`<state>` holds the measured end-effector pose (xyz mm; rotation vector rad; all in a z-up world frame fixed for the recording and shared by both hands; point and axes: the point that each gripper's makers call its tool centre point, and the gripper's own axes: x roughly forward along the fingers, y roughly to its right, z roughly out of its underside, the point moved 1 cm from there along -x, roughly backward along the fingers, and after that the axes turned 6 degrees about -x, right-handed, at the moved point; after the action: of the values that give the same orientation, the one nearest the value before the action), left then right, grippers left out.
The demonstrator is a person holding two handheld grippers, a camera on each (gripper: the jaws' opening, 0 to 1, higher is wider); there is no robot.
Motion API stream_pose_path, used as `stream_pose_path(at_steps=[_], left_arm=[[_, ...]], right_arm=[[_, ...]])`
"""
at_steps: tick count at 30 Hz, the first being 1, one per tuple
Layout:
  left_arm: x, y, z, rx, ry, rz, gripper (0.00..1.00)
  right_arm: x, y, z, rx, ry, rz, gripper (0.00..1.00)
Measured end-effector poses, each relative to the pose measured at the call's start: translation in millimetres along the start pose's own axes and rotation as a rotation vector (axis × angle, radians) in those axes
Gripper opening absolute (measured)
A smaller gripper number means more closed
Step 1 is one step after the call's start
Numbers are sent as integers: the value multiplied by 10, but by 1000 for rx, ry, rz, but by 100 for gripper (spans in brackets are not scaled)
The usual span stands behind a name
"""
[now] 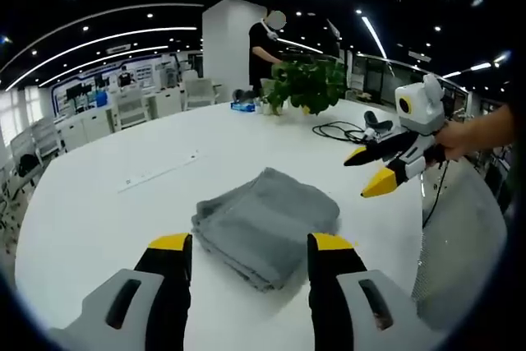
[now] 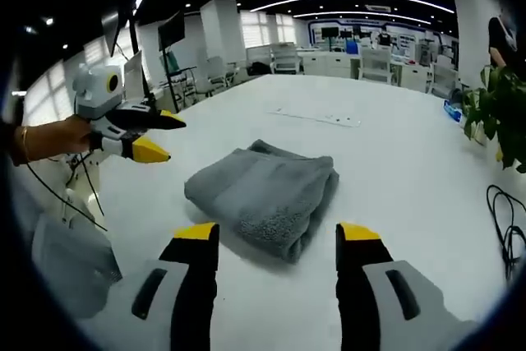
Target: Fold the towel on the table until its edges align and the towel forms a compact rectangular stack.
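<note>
My left gripper (image 1: 250, 242) has its jaws spread wide with nothing between them; each jaw is black with a yellow tip and a grey housing. My right gripper (image 2: 278, 232) stands the same way: jaws parted, nothing held. In the left gripper view the right gripper (image 1: 371, 172) enters from the right, carried in my hand (image 1: 457, 139) above the table, jaws apart. In the right gripper view the left gripper (image 2: 159, 137) enters from the left, also raised off the surface with its tips separated.

The towel (image 1: 265, 223) is grey terry cloth with a nubbly pile, folded into a thick, roughly rectangular stack whose layered edges show along the near side. It lies flat on the white table (image 1: 99, 228), just ahead of the left gripper's tips and clear of them. In the right gripper view the towel (image 2: 267, 191) likewise sits just beyond the open jaws, untouched.

The table is smooth, white and rounded. A white strip (image 1: 158, 171) lies on it past the towel. At the far edge stands a leafy green plant (image 1: 309, 84), probably potted, though its container is too small to confirm. A black cable (image 1: 341, 131) coils beside it.
</note>
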<state>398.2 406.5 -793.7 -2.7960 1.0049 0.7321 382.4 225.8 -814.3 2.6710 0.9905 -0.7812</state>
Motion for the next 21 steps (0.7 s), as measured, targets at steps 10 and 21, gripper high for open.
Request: stream_pose_path(at_steps=[10, 21], left_arm=[[-251, 310, 258, -49, 32, 17, 79], [-328, 514, 406, -71, 42, 22, 82]], right_arm=[[-241, -421, 267, -16, 8, -49, 65], [-472, -504, 509, 37, -5, -31, 64]])
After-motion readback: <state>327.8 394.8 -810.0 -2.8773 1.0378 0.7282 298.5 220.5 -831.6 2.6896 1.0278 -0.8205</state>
